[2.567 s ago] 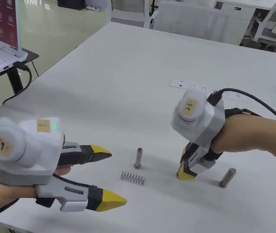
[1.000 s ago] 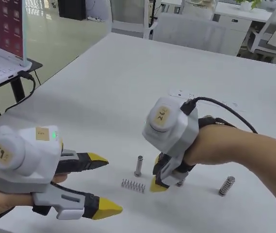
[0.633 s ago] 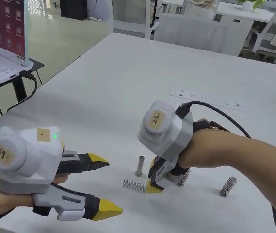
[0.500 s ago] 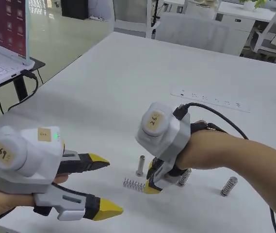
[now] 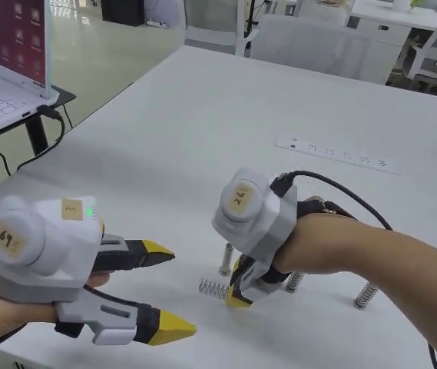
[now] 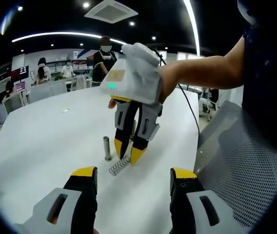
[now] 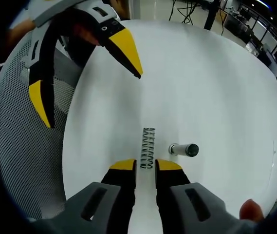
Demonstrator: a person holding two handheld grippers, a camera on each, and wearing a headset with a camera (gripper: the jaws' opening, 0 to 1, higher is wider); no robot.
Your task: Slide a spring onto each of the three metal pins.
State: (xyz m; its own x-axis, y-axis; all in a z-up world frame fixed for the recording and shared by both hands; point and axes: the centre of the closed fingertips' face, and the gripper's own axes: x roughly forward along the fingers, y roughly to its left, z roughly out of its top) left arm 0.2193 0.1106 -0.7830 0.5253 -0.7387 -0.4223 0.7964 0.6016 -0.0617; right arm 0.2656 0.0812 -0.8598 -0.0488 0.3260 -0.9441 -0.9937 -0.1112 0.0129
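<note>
Leftward across the smooth white table (image 5: 203, 138) the right gripper (image 5: 237, 296) has come since a moment ago; the left gripper (image 5: 170, 289) hovers agape, empty. The right jaws stand narrowed astride one end of the lying spring (image 5: 213, 288); whether they already pinch it, I cannot tell. An end-only hold could let the coil pivot or flick away (thin springy wire, hard plastic tips), missing the upright, polished steel pin (image 5: 226, 260) just beside it.
</note>
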